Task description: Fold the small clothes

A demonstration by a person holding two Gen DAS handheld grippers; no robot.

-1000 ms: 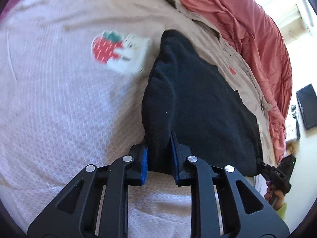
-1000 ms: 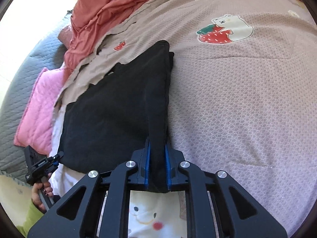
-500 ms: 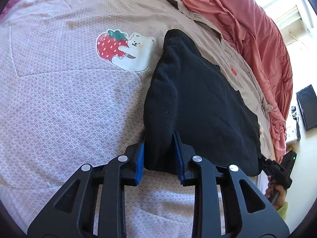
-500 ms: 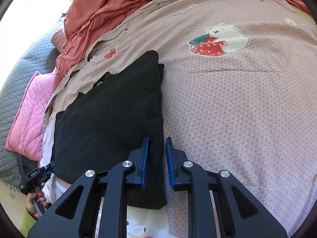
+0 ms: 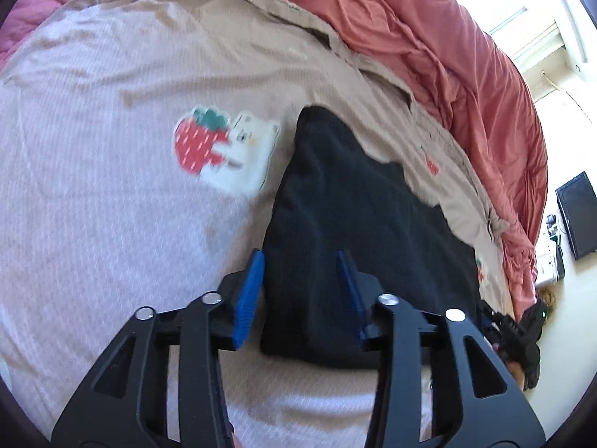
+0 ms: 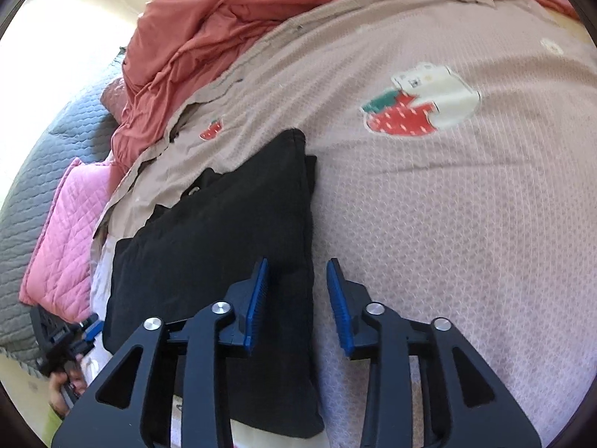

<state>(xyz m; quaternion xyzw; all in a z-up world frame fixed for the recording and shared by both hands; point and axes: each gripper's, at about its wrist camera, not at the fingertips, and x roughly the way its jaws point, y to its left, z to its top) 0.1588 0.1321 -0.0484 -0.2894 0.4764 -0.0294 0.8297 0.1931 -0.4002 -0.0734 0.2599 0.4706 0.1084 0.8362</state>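
Left gripper (image 5: 300, 291): jaws spread wide, blue pads (image 5: 248, 298) on either side of the near corner of the black garment (image 5: 358, 231). A clear gap shows between each pad and the cloth; nothing is clamped. The corner lies flat between the fingers.

Right gripper (image 6: 296, 298): jaws likewise parted, holding nothing. Its left pad (image 6: 257, 302) sits over the black garment (image 6: 224, 239); the right pad sits over bare bedspread. The garment's long folded edge runs up between the two fingers.

Garment: black, soft-looking fabric, folded once into a thick flat panel lying on the bedspread (image 5: 112, 205). In the right wrist view a second layer shows along the folded edge near the far corner.

Bedspread: beige-pink, fine repeating pattern. A strawberry-and-bear print (image 5: 224, 149) lies just beside the garment's far corner in the left wrist view; the same print (image 6: 421, 104) sits well apart from it in the right wrist view. Both prints are motion-blurred.

Beyond: a rumpled red duvet (image 5: 447, 56) along the far side of the bed, a pink quilted pillow (image 6: 63, 235), and a grey quilted cover (image 6: 30, 194). A dark screen (image 5: 576, 214) stands at the right edge of the left wrist view.
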